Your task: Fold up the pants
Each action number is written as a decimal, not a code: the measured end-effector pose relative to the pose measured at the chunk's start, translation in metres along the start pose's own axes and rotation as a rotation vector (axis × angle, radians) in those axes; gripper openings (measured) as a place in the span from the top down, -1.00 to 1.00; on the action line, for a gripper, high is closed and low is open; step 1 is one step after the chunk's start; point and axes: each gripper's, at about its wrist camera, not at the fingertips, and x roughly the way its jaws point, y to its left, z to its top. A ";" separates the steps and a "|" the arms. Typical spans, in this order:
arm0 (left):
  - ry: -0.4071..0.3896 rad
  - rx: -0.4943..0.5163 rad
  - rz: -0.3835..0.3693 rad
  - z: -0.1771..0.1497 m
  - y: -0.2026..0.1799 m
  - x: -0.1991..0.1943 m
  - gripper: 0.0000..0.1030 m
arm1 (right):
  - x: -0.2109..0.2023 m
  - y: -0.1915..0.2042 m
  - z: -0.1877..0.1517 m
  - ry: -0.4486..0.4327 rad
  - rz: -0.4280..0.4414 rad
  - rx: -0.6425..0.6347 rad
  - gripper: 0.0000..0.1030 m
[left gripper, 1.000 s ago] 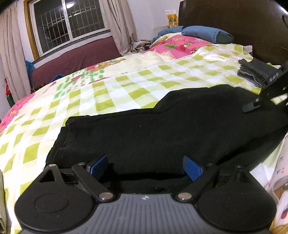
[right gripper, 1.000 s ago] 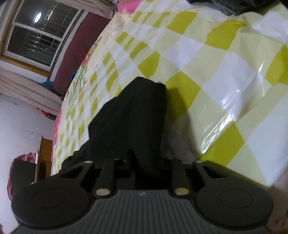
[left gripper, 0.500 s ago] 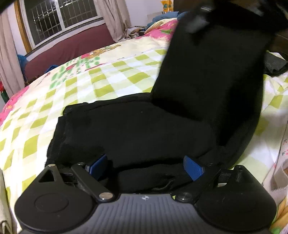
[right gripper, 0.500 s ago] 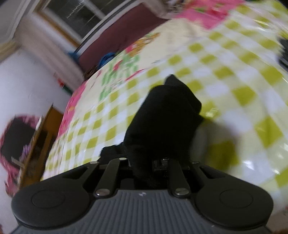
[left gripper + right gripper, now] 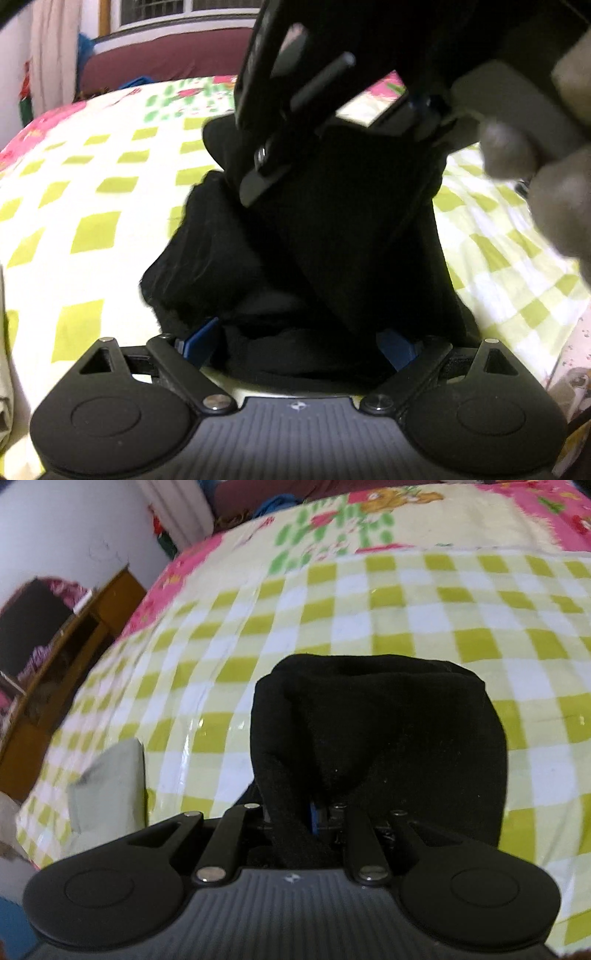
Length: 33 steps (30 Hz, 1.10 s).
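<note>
The black pants [image 5: 376, 731] lie on the bed [image 5: 369, 602]. The right gripper [image 5: 314, 819] holds one end between fingers that are opening a little; the left gripper [image 5: 299, 343] is wide open around the near edge. Lay the carried end squarely on the lower layer, edges matched, before letting go.

You've got a bed [image 5: 369, 602] under a glossy green-and-white checked cover, pink floral bedding showing at its far edge, your black pants [image 5: 376, 731] bunched in a heap on the checks, a pale folded cloth [image 5: 110, 786] lying near the bed's edge
</note>
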 end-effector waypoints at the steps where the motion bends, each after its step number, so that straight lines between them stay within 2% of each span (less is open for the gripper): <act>1: 0.003 -0.009 0.004 0.000 0.002 0.001 -1.00 | 0.006 0.002 0.001 0.019 -0.001 0.004 0.49; 3: 0.001 -0.029 0.010 -0.001 0.008 0.000 -1.00 | 0.014 0.003 0.003 0.036 0.026 0.029 0.31; 8: -0.015 -0.113 0.050 -0.004 0.020 -0.004 -1.00 | 0.025 0.012 0.005 0.030 0.046 0.026 0.25; 12: -0.017 -0.212 0.096 -0.007 0.034 -0.006 -1.00 | 0.017 -0.005 0.012 0.001 0.205 0.188 0.21; 14: -0.023 -0.243 0.135 -0.009 0.036 -0.009 -1.00 | 0.010 -0.011 0.014 -0.022 0.252 0.219 0.21; 20: -0.061 -0.262 0.307 -0.019 0.037 -0.028 -1.00 | -0.016 -0.011 0.000 -0.104 0.169 0.005 0.21; 24: -0.085 -0.305 0.407 -0.018 0.060 -0.046 -1.00 | -0.015 -0.020 -0.011 -0.123 0.126 -0.066 0.21; 28: -0.117 -0.290 0.397 -0.017 0.060 -0.056 -1.00 | -0.018 -0.032 0.002 -0.175 0.123 -0.125 0.21; 30: -0.131 -0.273 0.380 -0.018 0.059 -0.060 -1.00 | -0.016 -0.040 0.017 -0.179 0.141 -0.148 0.08; 33: -0.155 -0.259 0.355 -0.021 0.058 -0.073 -1.00 | -0.006 -0.046 0.038 -0.164 0.142 -0.217 0.06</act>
